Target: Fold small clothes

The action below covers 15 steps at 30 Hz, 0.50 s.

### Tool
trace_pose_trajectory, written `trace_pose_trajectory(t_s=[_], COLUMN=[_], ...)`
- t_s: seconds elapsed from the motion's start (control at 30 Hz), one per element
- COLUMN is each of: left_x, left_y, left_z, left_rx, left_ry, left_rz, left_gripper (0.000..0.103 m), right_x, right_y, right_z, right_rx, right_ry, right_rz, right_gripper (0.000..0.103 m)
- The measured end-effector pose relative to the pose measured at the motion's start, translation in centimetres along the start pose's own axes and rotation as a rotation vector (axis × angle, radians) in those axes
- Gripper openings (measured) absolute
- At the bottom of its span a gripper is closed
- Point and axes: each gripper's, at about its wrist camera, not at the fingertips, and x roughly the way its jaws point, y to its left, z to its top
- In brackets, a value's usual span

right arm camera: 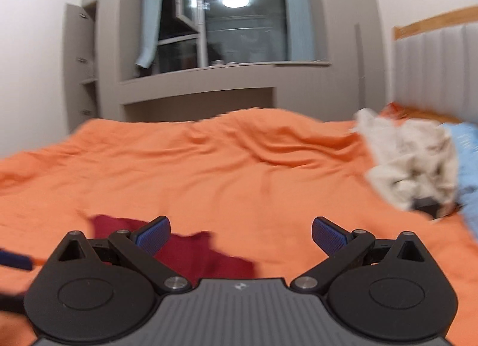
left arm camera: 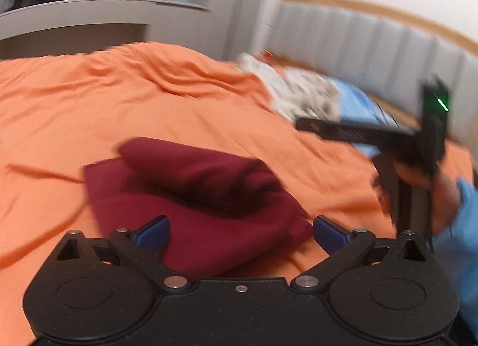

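Seen on the orange bedsheet (left arm camera: 89, 113), a folded maroon garment (left arm camera: 191, 196), lying just ahead of the left gripper (left arm camera: 240, 232). Fingers of that gripper spread wide apart, with nothing between the blue pads (left arm camera: 155, 231). Same for the right gripper (right arm camera: 240, 234): held well open above the sheet, empty, with the maroon cloth (right arm camera: 206, 253) partly hidden under its left finger. Further back on the right, a crumpled pile of cream-white clothes (right arm camera: 412, 157), touching a light blue cloth (right arm camera: 466, 148) that was cut off by the frame edge. Near the lower edge of the pile, a small dark object (right arm camera: 427, 205), too blurred to name. Behind the bed, a grey padded headboard (left arm camera: 373, 38) with a wooden rim, a grey shelf unit (right arm camera: 197, 83) and a dark window (right arm camera: 242, 17). In the left wrist view, the right gripper's body (left arm camera: 388, 134) and the hand (left arm camera: 424, 175) holding it blocked part of the blue cloth, both smeared by motion blur.
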Motion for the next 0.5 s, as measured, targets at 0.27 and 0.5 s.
trace_pose_trajectory(t_s=[0.27,0.5], left_x=[-1.7,-1.1], left_y=[5.7,10.2], left_z=[0.7,-0.5], left_rx=[-0.219,-0.473], left_ry=[-0.049,0.033], left_rz=[0.279,0.318], left_gripper=[0.102,0.102], right_x=[1.8,3.8], right_y=[2.9,5.5], right_z=[-1.5,-2.5], right_rx=[0.050,-0.050], right_ry=[0.074,0.155], right_rz=[0.172,0.065], right_gripper=[0.103,0.103])
